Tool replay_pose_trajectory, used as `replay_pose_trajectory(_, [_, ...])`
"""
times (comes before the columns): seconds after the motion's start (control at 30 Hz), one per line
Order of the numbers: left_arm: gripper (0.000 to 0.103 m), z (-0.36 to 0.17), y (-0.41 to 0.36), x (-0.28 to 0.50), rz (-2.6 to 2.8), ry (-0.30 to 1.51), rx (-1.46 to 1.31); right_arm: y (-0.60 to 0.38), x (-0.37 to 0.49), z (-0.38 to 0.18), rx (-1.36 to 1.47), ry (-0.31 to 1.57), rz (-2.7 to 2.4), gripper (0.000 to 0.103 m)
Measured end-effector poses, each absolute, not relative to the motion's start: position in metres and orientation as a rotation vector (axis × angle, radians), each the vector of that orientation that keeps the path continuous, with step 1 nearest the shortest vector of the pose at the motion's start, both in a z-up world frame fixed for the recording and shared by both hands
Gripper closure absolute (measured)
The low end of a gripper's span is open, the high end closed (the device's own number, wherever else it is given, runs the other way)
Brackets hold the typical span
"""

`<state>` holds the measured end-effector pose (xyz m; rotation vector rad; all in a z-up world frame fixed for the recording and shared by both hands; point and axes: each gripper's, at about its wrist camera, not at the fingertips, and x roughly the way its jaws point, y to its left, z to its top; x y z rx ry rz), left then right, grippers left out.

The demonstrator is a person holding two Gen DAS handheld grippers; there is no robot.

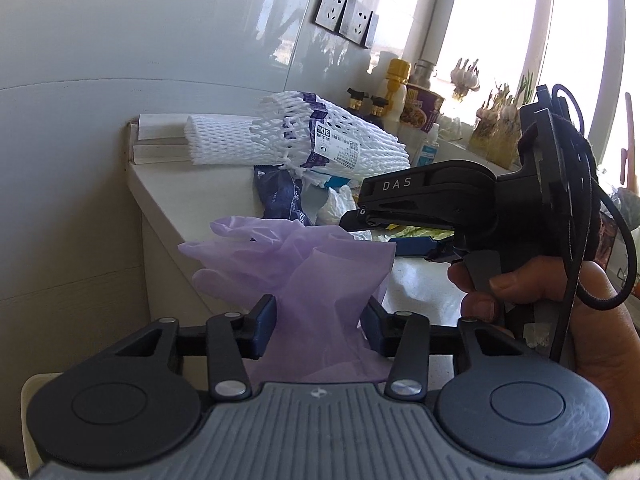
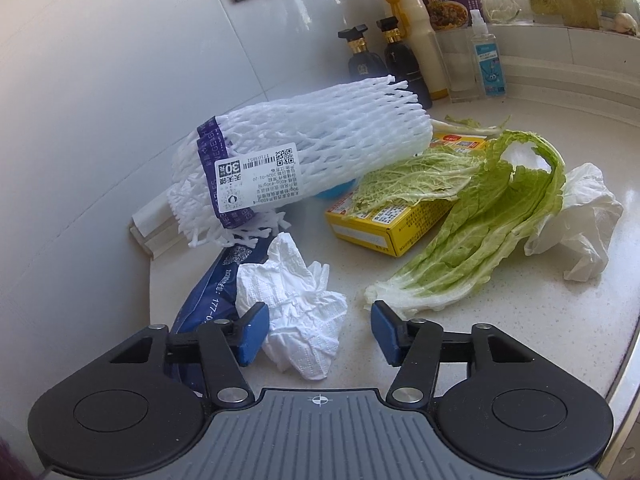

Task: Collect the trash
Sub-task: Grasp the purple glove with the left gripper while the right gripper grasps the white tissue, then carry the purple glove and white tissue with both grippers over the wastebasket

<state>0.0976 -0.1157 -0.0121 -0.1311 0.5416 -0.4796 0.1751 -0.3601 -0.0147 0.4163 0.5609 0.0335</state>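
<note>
Left gripper (image 1: pixel 318 330): fingers pinched on the neck of a thin purple bag (image 1: pixel 304 264), which is held up off the counter edge with its loose mouth billowing forward and toward the right gripper. Right gripper (image 2: pixel 316 330): fingers spread, nothing between the pads in contact that can be confirmed. A crumpled white tissue (image 2: pixel 298 312) lies on the counter (image 2: pixel 520 340) directly ahead of the right gripper, sitting between the two fingers but offset toward the left-hand one; whether that pad touches the paper cannot be told. The tissue has no marked long axis, being a loose wad, so a straight closing of the fingers looks sufficient in my judgement. A blue wrapper (image 2: pixel 212 292) lies partly under the tissue on its left side and could be caught with it. Further ahead: a cabbage leaf (image 2: pixel 480 240) running diagonally from near the right finger away to the upper right, a yellow box (image 2: pixel 384 224) beneath it, a second wad of white paper (image 2: pixel 580 224) at far right, and a white foam net sleeve (image 2: pixel 312 148) beyond the tissue. The right gripper is the nearer to all this litter; the bag is in the left.
</note>
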Motion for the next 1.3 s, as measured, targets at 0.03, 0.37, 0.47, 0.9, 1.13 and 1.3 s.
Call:
replay_pose_trajectory(0.03, [0.072, -0.012, -0.116, 0.097, -0.475, 0.542, -0.128, -0.361, 0.175, -0.015, 0.42, 0.559, 0.035, 0.061])
replay_pose_trajectory(0.37, [0.097, -0.009, -0.107, 0.093, -0.452, 0.529, -0.168, -0.359, 0.175, -0.011, 0.398, 0.539, 0.039, 0.09])
replay_pose_trajectory(0.47, [0.099, -0.007, -0.103, 0.093, -0.451, 0.528, -0.194, -0.36, 0.175, -0.011, 0.397, 0.539, 0.026, 0.091])
replay_pose_trajectory(0.9, [0.102, 0.006, -0.083, 0.092, -0.428, 0.502, -0.263, -0.372, 0.171, -0.008, 0.468, 0.516, 0.012, 0.096])
replay_pose_trajectory(1.13, [0.102, 0.009, -0.076, 0.088, -0.41, 0.491, -0.282, -0.38, 0.171, -0.01, 0.563, 0.495, 0.065, 0.059])
replay_pose_trajectory(1.3, [0.102, 0.006, -0.078, 0.09, -0.415, 0.505, -0.286, -0.37, 0.173, -0.009, 0.538, 0.488, 0.117, 0.044])
